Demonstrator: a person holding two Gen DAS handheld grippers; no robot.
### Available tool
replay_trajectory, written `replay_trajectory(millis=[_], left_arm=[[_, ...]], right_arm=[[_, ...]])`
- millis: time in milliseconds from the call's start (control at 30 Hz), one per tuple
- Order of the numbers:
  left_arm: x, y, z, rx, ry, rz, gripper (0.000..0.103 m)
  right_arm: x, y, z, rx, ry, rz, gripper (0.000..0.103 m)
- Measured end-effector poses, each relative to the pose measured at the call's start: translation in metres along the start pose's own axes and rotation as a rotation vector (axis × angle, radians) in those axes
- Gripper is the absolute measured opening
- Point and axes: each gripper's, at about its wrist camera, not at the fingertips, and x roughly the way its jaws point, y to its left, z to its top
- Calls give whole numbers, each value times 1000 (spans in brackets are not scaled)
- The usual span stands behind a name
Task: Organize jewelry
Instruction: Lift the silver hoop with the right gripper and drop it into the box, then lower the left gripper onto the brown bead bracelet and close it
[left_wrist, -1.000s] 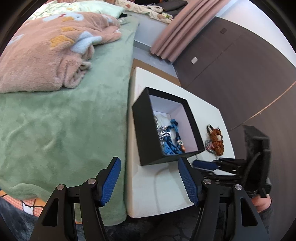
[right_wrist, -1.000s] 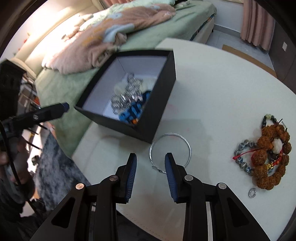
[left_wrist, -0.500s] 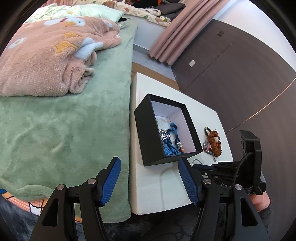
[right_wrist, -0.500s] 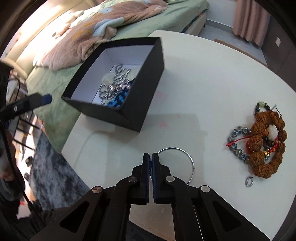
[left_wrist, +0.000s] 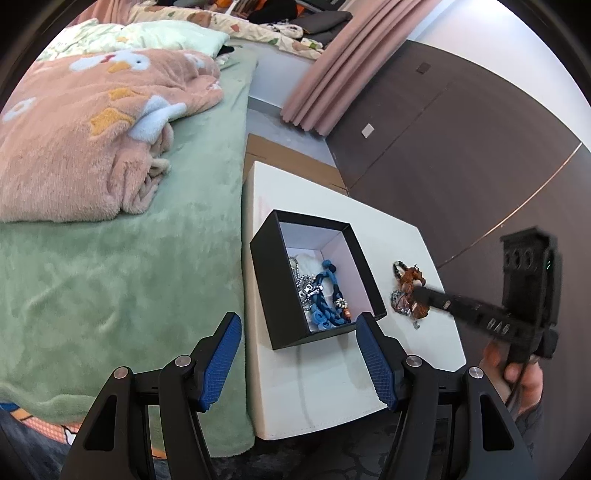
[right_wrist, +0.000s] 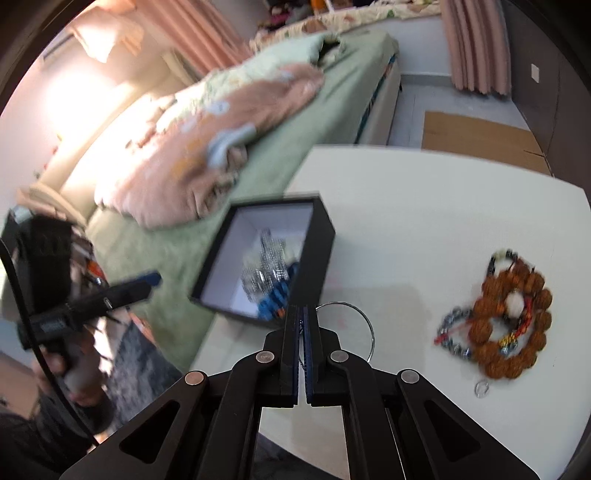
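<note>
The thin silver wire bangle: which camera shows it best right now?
Right wrist view: the thin silver wire bangle arcs out from the closed right tongs. Left wrist view hides it; only the right tongs' arm shows.

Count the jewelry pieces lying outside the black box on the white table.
3, perhaps more: the silver bangle pinched in the right tool, a small ring near the table edge, and a tangled cluster of bead bracelets that may hide several.

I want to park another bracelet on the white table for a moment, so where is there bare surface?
Bare table lies beyond the black box, toward the far edge, and between the box and the brown bead bracelet. It is crowded near the bracelet pile and small ring, and where the right gripper pinches the silver bangle.
</note>
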Motion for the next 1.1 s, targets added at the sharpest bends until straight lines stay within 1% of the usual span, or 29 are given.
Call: replay_trajectory(millis=[100, 167, 267, 333, 367, 400, 433, 467, 500, 533, 567, 600, 667, 767, 867, 1000, 1100], left_arm=[[-2, 1, 3, 11, -9, 2, 65], [-2, 2, 5, 13, -8, 5, 65], [-1, 4, 8, 6, -6, 12, 66], [-1, 6, 9, 2, -8, 19, 66], [-2, 6, 10, 1, -10, 21, 66], [-3, 6, 10, 2, -14, 22, 66], [-4, 6, 11, 5, -18, 25, 66], [-5, 5, 11, 7, -21, 28, 66], [-6, 5, 12, 8, -22, 31, 71], [-6, 5, 12, 5, -23, 28, 75], [-5, 4, 13, -1, -26, 21, 82], [-5, 3, 13, -6, -32, 11, 85], [-4, -3, 14, 0, -38, 7, 86], [1, -15, 17, 21, -34, -1, 89], [6, -34, 19, 57, -29, -19, 93], [14, -59, 21, 101, -19, -37, 93], [23, -78, 21, 133, -4, -52, 93]], right_arm=[[-13, 7, 10, 5, -81, 54, 3], [-17, 15, 16, 4, -132, 111, 3], [-15, 29, 23, -9, -184, 188, 3], [-7, 36, 28, 2, -186, 209, 4], [-3, 37, 29, 9, -171, 211, 9], [6, 37, 30, 21, -137, 202, 18], [9, 36, 30, 31, -123, 186, 48], [9, 33, 28, 44, -130, 154, 72], [7, 30, 27, 54, -146, 135, 75], [4, 25, 25, 67, -150, 135, 76], [0, 20, 24, 86, -147, 138, 76], [-5, 15, 23, 103, -156, 125, 76], [-22, 6, 18, 119, -193, 73, 76], [-43, -6, 9, 156, -220, 14, 76], [-64, -27, -7, 229, -251, -55, 76], [-83, -59, -23, 345, -272, -102, 76], [-95, -74, -30, 394, -289, -127, 76]])
